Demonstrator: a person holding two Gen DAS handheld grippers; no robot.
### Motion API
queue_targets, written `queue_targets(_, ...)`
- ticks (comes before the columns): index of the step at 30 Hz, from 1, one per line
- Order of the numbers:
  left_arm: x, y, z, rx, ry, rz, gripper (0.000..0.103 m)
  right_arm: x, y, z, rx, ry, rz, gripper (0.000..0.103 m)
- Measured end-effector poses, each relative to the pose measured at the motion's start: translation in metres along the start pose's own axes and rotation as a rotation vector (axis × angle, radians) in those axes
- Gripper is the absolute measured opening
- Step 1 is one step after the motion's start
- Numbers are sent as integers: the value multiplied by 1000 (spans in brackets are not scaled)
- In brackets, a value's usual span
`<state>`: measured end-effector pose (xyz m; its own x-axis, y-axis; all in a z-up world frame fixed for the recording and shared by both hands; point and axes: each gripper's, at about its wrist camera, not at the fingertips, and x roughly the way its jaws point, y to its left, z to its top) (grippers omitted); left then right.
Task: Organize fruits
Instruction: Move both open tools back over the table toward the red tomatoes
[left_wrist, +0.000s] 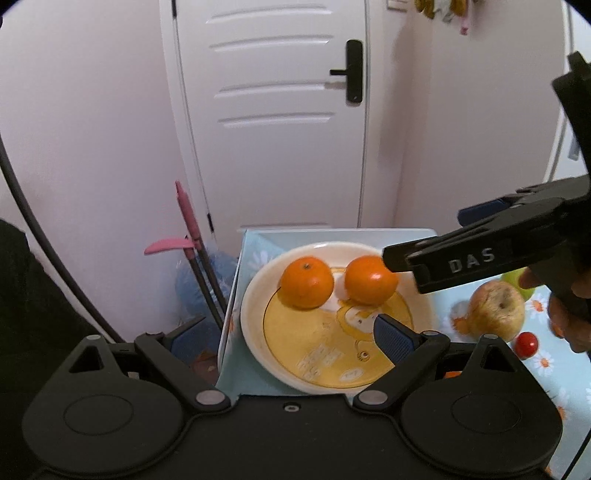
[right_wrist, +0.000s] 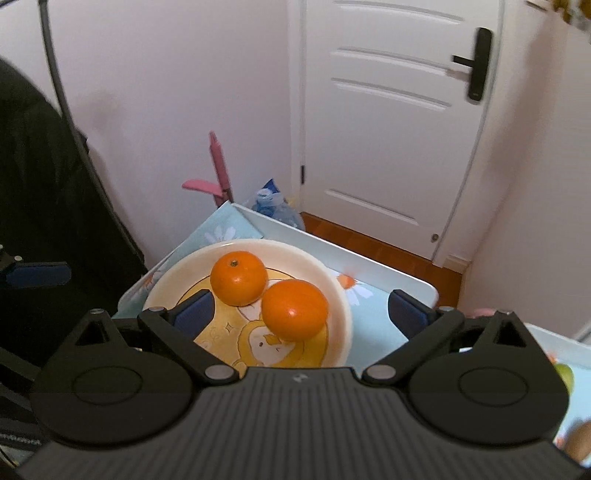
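door (left_wrist: 273, 110): white, panelled, shut, right behind the table
door handle (left_wrist: 352, 72): black, with a long lock plate
wall (left_wrist: 92, 129): plain pale pink on both sides of the door
tablecloth (right_wrist: 373, 325): light blue with daisies
broom (left_wrist: 188, 218): pink handle, leaned in the corner left of the table
water jug (right_wrist: 275, 206): blue, on the floor by the door
floor (right_wrist: 369, 247): reddish wood

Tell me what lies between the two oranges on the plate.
Nothing. In the left wrist view a narrow bare strip of plate separates the left orange from the right orange; the right wrist view overlaps them, so contact is unclear.
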<state>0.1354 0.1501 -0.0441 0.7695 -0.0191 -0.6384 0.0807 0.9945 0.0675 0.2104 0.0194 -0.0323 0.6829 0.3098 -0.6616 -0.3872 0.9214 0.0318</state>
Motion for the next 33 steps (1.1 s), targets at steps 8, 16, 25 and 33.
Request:
queue_targets(8,-17,-10,7,57,-33,-38,97,-55,-23,-17,109,-16,-84,103)
queue_targets(16,-38,-46,11,93,-67,-68,98,-115,-69,-56,196,-27,-150,103)
queue_targets(25,-58,-117,-2,97,-69,-53,98,-168,-124,-103,215,-21,-183,103)
queue_targets(33,-50,-181,-21,103,-48,-51,97,-185,-167,-143,212,17,-180,103)
